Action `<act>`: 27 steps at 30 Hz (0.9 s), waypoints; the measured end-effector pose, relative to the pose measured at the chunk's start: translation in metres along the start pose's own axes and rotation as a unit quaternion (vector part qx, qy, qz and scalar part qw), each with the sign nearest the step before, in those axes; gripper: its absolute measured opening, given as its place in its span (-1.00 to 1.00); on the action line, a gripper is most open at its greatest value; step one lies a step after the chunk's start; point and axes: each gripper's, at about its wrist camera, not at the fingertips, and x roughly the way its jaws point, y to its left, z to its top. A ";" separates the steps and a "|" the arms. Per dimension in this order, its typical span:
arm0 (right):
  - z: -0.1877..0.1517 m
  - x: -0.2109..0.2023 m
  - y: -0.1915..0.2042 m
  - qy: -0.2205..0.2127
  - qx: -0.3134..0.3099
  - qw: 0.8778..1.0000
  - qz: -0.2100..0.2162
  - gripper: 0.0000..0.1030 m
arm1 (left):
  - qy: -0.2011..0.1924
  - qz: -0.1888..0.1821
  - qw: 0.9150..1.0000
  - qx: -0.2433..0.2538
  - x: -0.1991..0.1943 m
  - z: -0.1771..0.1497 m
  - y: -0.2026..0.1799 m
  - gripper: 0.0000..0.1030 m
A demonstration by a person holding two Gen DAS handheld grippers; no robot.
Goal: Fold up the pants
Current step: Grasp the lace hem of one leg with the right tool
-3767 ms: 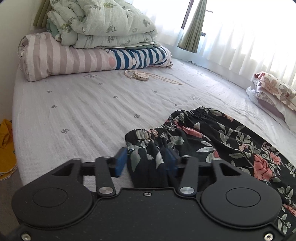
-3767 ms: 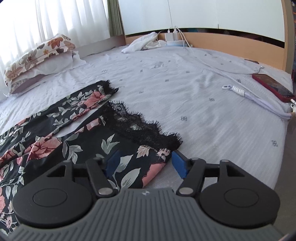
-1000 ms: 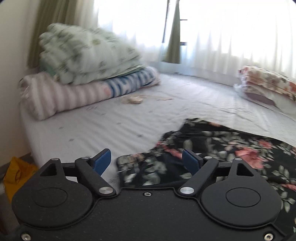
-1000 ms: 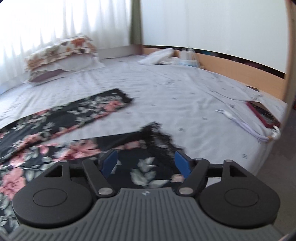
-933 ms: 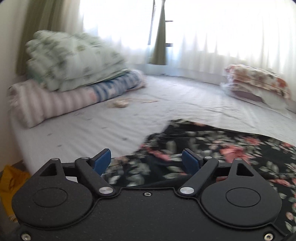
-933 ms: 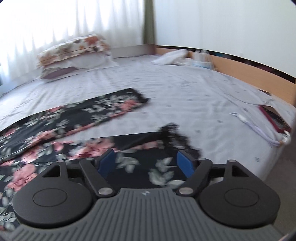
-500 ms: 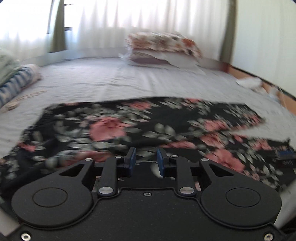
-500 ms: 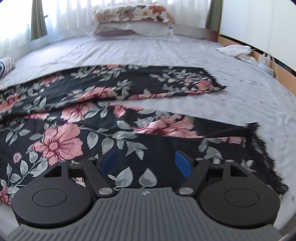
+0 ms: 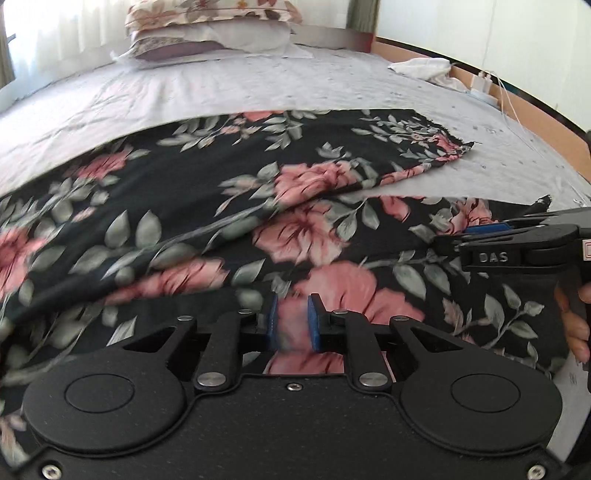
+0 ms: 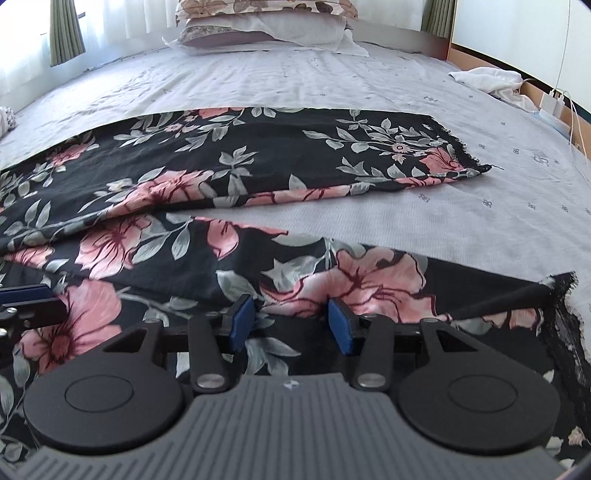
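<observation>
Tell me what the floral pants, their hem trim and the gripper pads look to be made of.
Floral pants: thin, soft woven fabric, matte to faintly satiny; it drapes flat with soft creases, possibly rayon or polyester.
Hem trim: black lace; the edge is see-through and scalloped.
Left gripper and right gripper pads: blue, matte, probably rubber or foam on black plastic fingers.

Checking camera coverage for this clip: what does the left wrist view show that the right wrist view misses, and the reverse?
Only the left wrist view shows the person's hand gripping the right tongs' handle. Only the right wrist view shows the green curtain and the near leg's black lace hem. Both show the floral pants, stacked pillows, white cloth and charger.
</observation>
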 end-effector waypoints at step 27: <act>-0.012 -0.030 -0.166 -0.046 0.120 0.987 -0.097 0.54 | -0.069 0.014 0.996 0.061 -0.029 0.008 -0.006 -0.32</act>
